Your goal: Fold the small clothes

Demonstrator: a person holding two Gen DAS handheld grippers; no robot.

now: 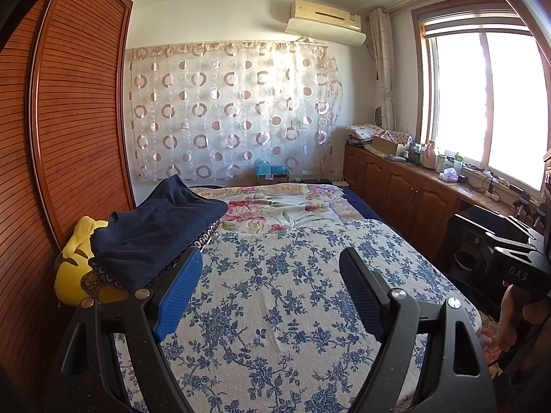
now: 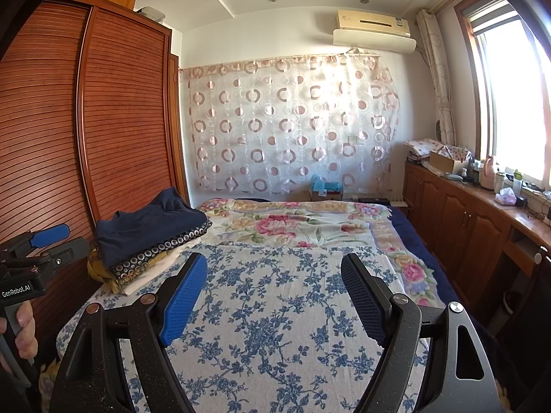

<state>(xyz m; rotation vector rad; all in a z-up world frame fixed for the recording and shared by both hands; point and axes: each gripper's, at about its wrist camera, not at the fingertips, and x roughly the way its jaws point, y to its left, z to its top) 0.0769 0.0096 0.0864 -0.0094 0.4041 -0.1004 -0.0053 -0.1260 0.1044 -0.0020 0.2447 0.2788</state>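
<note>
Folded clothes stack (image 2: pixel 151 241): navy garment (image 1: pixel 155 227) on top, ring-patterned black piece (image 2: pixel 162 246) beneath, then yellowish and white layers; lies at the blue floral bedspread's (image 2: pixel 275 309) far left corner.

"DAS" is showing in pale letters on the right gripper (image 1: pixel 516 268); "GenRobot.AI" is showing white on the left gripper (image 2: pixel 20 287).
</note>
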